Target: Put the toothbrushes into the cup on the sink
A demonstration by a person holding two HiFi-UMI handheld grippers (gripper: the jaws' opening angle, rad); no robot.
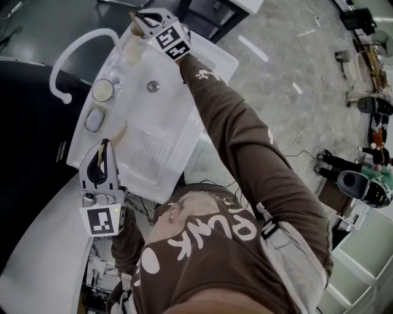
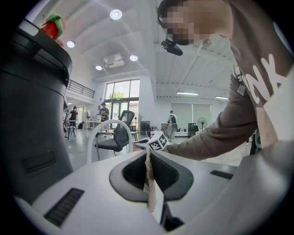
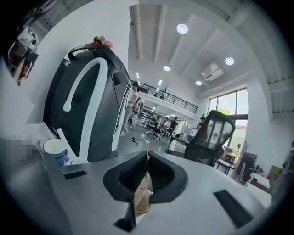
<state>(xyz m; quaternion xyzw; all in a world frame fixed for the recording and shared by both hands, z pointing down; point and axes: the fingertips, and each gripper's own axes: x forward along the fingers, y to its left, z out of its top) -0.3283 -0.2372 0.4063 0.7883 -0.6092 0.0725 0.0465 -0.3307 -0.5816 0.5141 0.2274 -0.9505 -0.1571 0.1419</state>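
Observation:
A white sink (image 1: 212, 56) holds a white cup (image 1: 102, 90) on its left rim, below the curved white faucet (image 1: 73, 48). My left gripper (image 1: 105, 145) hovers at the sink's near left corner, jaws shut with nothing between them (image 2: 148, 158). My right gripper (image 1: 135, 18) is at the far end of the sink, also shut and empty (image 3: 146, 160). From the right gripper view the cup (image 3: 55, 149) stands to the left, beside the faucet (image 3: 83, 96). Blurred tan shapes lie by each gripper tip in the head view. I cannot pick out a toothbrush.
A small soap dish (image 1: 94, 119) sits on the rim just nearer than the cup. The drain (image 1: 153, 86) is mid-basin. A large black unit (image 1: 24, 153) stands left of the sink, and rises close on the left (image 2: 32, 114) of my left gripper.

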